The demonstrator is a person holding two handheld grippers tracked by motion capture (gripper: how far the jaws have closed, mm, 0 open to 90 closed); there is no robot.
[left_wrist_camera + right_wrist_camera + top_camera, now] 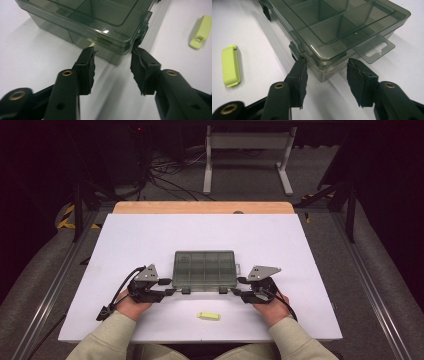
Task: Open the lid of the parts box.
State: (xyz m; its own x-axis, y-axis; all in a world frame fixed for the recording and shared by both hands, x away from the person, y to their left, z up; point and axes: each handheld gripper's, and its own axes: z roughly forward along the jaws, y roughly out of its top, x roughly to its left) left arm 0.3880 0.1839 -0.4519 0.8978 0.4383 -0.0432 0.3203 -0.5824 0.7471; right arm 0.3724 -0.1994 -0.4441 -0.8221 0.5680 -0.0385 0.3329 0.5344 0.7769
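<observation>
A smooth, see-through grey plastic box with little square compartments and a shut lid sits in the middle of the flat white worktop. The left gripper and right gripper lie low at its two near corners, one in each hand. Each one's black jaws are spread around a corner, and I cannot tell if they touch it.

Cream sleeves, black claws, brass rivets, grey three-cornered plates, trailing black cables
</observation>
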